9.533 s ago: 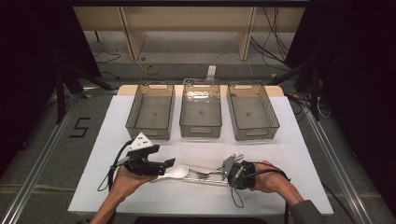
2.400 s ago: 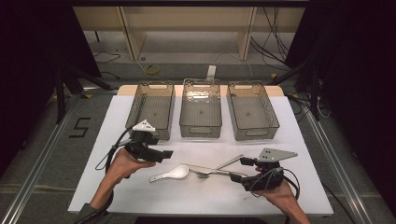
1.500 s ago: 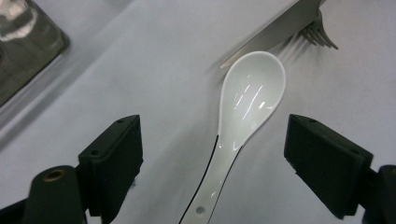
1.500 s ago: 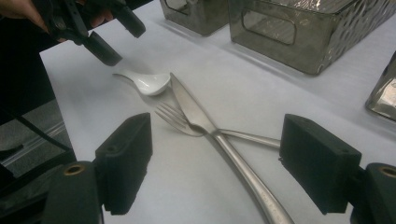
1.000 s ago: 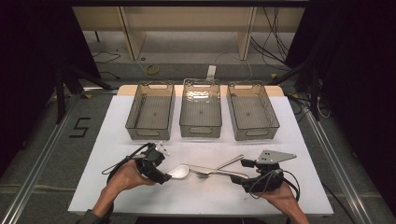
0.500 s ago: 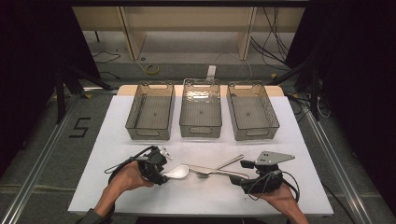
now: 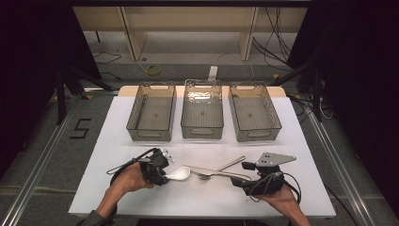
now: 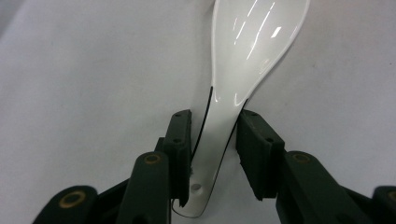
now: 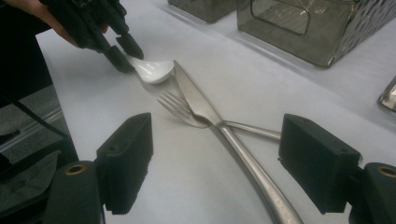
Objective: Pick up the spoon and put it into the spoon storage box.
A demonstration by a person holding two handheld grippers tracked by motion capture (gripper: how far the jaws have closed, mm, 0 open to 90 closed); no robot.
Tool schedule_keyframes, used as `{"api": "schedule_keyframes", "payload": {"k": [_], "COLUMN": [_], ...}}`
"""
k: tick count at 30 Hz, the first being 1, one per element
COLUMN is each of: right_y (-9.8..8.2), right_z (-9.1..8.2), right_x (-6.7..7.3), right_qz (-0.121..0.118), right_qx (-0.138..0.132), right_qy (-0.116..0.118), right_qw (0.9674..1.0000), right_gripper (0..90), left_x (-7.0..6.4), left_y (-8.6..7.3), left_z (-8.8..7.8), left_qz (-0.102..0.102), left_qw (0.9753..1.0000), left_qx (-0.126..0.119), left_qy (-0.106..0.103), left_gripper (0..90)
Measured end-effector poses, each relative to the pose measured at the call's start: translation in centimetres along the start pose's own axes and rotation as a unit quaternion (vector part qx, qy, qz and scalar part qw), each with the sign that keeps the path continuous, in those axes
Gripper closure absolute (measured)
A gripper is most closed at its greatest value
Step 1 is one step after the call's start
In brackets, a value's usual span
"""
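A white ceramic spoon (image 7: 179, 173) (image 8: 252, 42) lies on the white table, bowl toward the centre. My left gripper (image 7: 164, 175) (image 8: 214, 154) has its jaws on either side of the spoon's handle; they have just been closing and the pads now meet it. To the spoon's right a steel knife (image 7: 209, 171) (image 9: 198, 100) and a fork (image 7: 227, 166) (image 9: 180, 111) lie crossed. My right gripper (image 7: 241, 173) (image 9: 223, 161) stands open at the near right, its jaws wide apart on either side of the knife's handle without touching it.
Three clear plastic bins, with nothing in them, stand in a row at the back: left (image 7: 151, 134), middle (image 7: 202, 134), right (image 7: 256, 136). The table's front edge runs just below both hands. A dark floor with rails surrounds the table.
The left gripper's jaws have narrowed around the spoon's handle. The left hand has shifted slightly. The right hand and the cutlery have stayed where they were.
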State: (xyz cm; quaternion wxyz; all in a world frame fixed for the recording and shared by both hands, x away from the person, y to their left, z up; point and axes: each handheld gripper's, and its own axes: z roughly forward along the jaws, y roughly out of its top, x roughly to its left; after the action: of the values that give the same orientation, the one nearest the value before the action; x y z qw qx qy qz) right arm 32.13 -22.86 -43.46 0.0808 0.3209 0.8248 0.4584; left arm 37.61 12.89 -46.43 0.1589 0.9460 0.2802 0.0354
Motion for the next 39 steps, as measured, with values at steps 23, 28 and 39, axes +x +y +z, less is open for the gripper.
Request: {"api": "schedule_keyframes", "payload": {"k": [23, 28, 39], "right_y": [0.0, 0.0, -0.1], "right_z": [-0.1, 0.0, 0.0], "right_x": [0.0, 0.0, 0.0], "right_qz": [0.003, 0.004, 0.005], "right_qx": [0.001, 0.002, 0.003], "right_qy": [0.0, 0.0, 0.0], "right_qw": [1.0, 1.0, 1.0], "right_gripper": [27.6, 27.6, 28.0], "left_x": [0.6, 0.8, 1.6], "left_y": [-0.2, -0.1, 1.0], "left_z": [-2.4, -3.0, -4.3], "left_qz": [-0.031, -0.053, -0.093], "left_qw": [0.9968, 0.9933, 0.9821], "left_qx": [-0.067, -0.097, -0.161], "left_qy": [-0.032, -0.034, -0.031], "left_gripper": [75.8, 75.8, 75.8]}}
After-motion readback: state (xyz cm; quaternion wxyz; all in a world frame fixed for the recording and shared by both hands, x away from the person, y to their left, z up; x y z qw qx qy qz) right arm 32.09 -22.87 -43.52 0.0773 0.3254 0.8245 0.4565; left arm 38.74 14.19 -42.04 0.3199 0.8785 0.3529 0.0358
